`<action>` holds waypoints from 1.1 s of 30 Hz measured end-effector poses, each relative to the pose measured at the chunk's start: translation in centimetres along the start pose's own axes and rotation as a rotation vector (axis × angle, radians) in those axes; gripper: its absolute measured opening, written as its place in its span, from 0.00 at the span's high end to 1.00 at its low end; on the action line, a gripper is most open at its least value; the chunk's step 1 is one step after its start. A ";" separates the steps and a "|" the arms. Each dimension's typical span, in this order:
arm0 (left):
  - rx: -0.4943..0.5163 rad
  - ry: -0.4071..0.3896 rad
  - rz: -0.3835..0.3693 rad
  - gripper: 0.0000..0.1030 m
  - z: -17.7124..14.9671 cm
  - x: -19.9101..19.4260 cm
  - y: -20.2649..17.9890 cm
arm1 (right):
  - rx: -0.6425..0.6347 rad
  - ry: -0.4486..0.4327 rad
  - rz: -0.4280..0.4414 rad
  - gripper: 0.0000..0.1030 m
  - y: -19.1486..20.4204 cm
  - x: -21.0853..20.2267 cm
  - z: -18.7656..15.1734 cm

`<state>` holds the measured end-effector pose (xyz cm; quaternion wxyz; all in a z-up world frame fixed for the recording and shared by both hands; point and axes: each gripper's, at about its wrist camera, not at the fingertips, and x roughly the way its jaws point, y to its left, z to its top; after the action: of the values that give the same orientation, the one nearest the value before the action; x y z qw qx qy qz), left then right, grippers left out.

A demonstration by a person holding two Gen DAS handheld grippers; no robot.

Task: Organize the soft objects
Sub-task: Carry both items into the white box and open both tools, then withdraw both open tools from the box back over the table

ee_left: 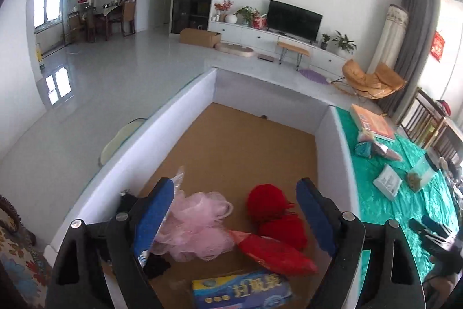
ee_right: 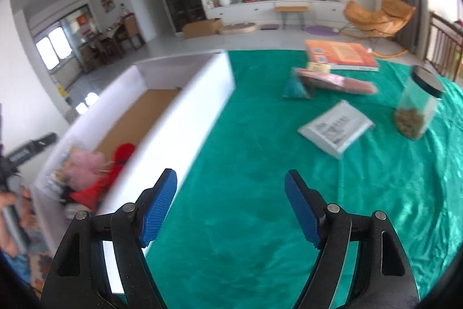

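Both jaws wide, nothing held. Left gripper (ee_left: 234,216) hung over white box (ee_left: 185,118); pink loofah (ee_left: 196,225), red yarn (ee_left: 272,210), red pouch (ee_left: 275,254) lay inside. Right gripper (ee_right: 230,207) hovered above green cloth (ee_right: 260,135); teal pouch (ee_right: 293,89) farther out.

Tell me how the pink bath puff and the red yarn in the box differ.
The pink bath puff is pale, frilly mesh with a loop handle; the red yarn is deep red wound strands with loose ends trailing. The puff lies nearer the box's left side, by the left gripper's left finger, while the yarn lies nearer the right. Both rest inside the white box on its brown floor, ungripped.
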<state>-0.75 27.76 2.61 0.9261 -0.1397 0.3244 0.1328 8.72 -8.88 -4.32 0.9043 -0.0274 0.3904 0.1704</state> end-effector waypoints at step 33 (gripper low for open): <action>0.422 0.276 -0.159 0.00 -11.8 15.7 -25.3 | 0.236 0.102 -0.316 0.16 -13.7 1.6 -6.4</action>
<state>12.91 2.71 -11.87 0.8893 0.0146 0.4561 -0.0312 9.80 -22.49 -11.10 0.8958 0.0094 0.4439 -0.0223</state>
